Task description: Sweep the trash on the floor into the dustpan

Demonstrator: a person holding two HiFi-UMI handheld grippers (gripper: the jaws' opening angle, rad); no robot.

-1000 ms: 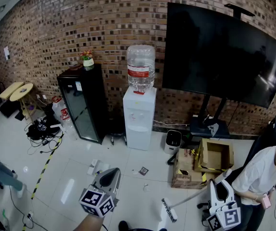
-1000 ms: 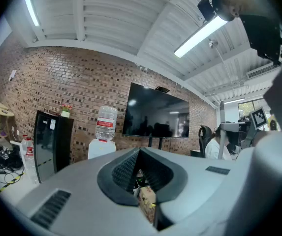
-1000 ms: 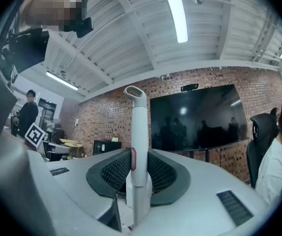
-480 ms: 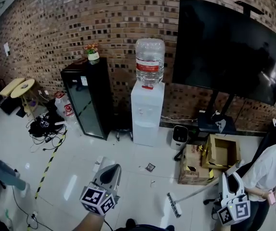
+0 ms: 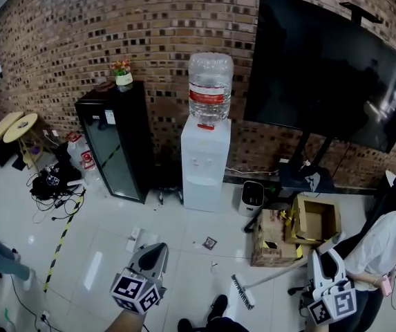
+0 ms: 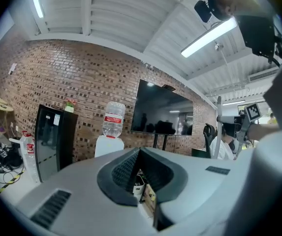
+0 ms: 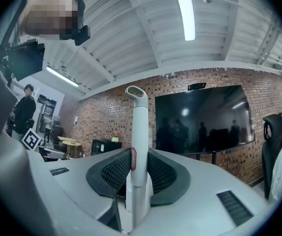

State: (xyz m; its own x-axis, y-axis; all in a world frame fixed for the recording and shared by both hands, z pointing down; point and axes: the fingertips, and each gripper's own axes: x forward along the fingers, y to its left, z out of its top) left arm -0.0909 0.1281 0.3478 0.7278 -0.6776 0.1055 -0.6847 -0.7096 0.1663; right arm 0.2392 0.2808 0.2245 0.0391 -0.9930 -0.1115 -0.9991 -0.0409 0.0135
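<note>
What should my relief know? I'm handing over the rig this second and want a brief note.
Left gripper: jaws a slit apart, empty, held above the floor.
Right gripper: shut on the broom handle; broom head down at the floor.
Trash: dark scrap, small bit near it, white scraps further left, all unswept.
Dustpan: in no view.
Left to do: find the dustpan, sweep everything in.
</note>
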